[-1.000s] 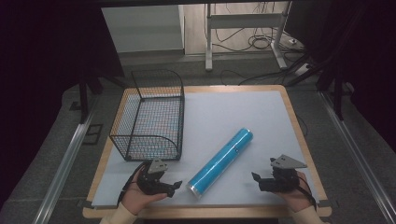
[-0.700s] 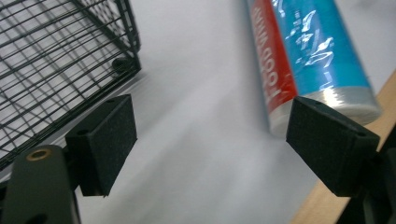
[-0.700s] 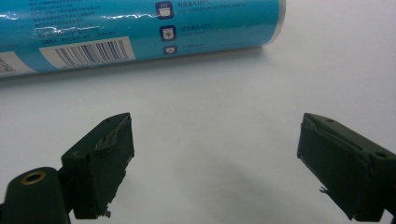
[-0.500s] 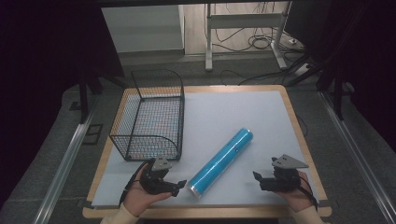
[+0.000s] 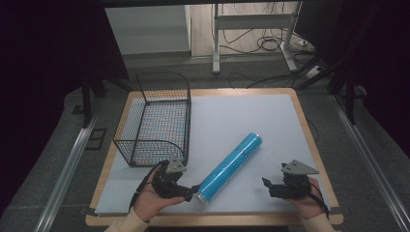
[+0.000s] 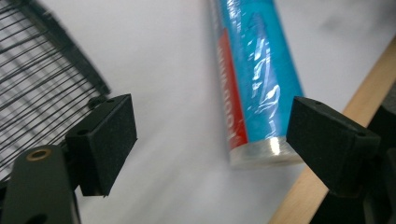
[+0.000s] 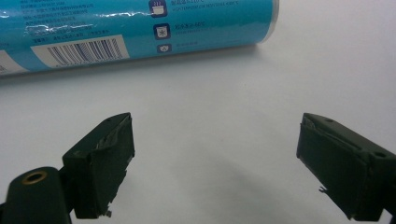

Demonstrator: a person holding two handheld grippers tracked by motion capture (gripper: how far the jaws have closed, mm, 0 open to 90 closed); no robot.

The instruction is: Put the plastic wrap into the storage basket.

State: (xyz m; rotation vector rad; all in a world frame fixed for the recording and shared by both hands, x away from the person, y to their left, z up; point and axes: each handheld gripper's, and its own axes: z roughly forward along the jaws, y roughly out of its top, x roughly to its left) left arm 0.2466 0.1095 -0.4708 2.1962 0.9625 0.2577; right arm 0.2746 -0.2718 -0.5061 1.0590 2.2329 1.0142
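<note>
Your left gripper (image 5: 193, 189) sits at the tube's near end, jaws spread wide after closing in a little over the last second. In the left gripper view the tube's (image 6: 254, 88) clear end cap lies between the pads but nearer the right-hand one. That pad (image 6: 327, 140) overlaps the cap's edge, so you cannot tell whether it touches. The other pad is well apart from the tube. Nothing is pinched.

The tube (image 5: 231, 166) lies flat on the white mat (image 5: 251, 116), slanted from near-left to far-right, just right of the basket (image 5: 157, 118). It is blue and film-wrapped; glare on the wrap blurs the print. A red strip runs along one side in the left gripper view, its lettering out of focus. That view cuts off the tube's far end at the top.

Your right gripper (image 5: 266, 186) rests near the mat's near-right corner, apart from the tube, jaws spread and empty. Its view shows the tube (image 7: 135, 28) across the top, barcode and small icons visible, left end cut off by the frame. Small text there is too fine to read.

The basket shows as blurred wire at the left edge of the left gripper view. The table's wooden rim (image 6: 369, 93) crosses the right side there. Your forearms are cut off at the bottom of the high view.
</note>
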